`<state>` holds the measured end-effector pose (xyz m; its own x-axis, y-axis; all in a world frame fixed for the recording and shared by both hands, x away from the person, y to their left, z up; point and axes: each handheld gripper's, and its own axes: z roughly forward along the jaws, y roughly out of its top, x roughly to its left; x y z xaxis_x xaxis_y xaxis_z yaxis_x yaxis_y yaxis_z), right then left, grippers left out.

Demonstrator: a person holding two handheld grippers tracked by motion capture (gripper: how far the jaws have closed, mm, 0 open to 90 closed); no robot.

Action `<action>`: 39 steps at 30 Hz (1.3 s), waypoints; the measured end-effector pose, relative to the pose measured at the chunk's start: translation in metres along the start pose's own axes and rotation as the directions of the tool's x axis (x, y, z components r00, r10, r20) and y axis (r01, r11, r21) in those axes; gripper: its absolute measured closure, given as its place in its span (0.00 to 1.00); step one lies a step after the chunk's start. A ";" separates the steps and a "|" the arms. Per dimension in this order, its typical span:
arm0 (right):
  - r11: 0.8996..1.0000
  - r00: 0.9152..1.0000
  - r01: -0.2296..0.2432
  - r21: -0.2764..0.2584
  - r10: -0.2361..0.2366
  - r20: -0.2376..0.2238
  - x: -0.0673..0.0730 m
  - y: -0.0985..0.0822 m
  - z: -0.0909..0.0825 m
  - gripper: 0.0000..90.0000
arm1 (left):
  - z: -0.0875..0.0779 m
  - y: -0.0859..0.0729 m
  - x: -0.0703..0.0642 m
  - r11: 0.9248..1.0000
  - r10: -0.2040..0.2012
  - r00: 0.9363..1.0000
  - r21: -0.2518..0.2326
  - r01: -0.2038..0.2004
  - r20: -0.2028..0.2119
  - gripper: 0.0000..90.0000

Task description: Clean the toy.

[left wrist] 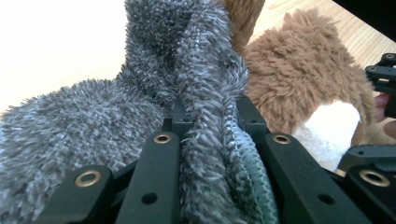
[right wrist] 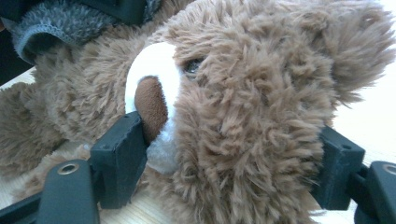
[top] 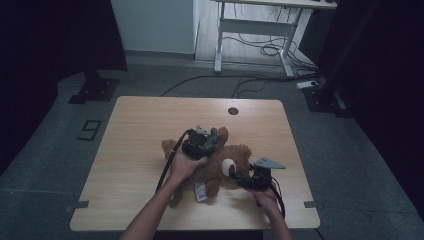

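Observation:
A brown teddy bear (top: 222,162) lies on the wooden table (top: 140,140), a white tag (top: 200,191) at its lower body. My left gripper (top: 209,139) hovers over the bear's upper side, shut on a grey fuzzy cloth (top: 214,134). In the left gripper view the grey cloth (left wrist: 196,70), with a greenish hem, is pinched between the jaws of my left gripper (left wrist: 210,126), and the bear's head (left wrist: 303,70) lies beyond. My right gripper (right wrist: 229,158) is shut on the bear's head (right wrist: 247,93), one pad beside the brown nose (right wrist: 152,102).
A round cable hole (top: 233,110) sits near the table's far edge. Beyond the table stands a white-legged desk (top: 260,25) with cables (top: 270,50) on the floor. Black stand bases (top: 95,90) rest on the floor at both sides.

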<state>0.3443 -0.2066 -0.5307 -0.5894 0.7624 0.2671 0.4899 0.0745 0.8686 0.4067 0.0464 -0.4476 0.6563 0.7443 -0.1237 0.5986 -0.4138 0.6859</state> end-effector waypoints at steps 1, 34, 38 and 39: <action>1.000 1.000 0.001 -0.002 -0.001 0.000 0.000 0.000 0.000 0.26 | -0.002 -0.002 0.003 1.000 -0.004 1.000 0.001 0.004 -0.001 0.83; 1.000 1.000 -0.004 0.000 0.004 -0.008 0.000 0.000 0.000 0.26 | -0.070 -0.100 0.103 0.974 -0.226 0.969 -0.042 0.223 -0.104 0.82; 1.000 1.000 -0.004 0.001 0.004 -0.007 0.000 0.000 0.000 0.26 | -0.074 -0.104 0.103 0.972 -0.231 0.967 -0.062 0.225 -0.112 0.83; 1.000 1.000 -0.005 0.001 0.005 -0.007 0.000 0.000 0.000 0.26 | -0.076 -0.102 0.101 0.973 -0.226 0.967 -0.072 0.219 -0.115 0.83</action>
<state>0.3443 -0.2065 -0.5308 -0.5917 0.7582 0.2740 0.4934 0.0718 0.8668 0.3768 0.2037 -0.4753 0.4466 0.8738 -0.1926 0.6933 -0.2019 0.6918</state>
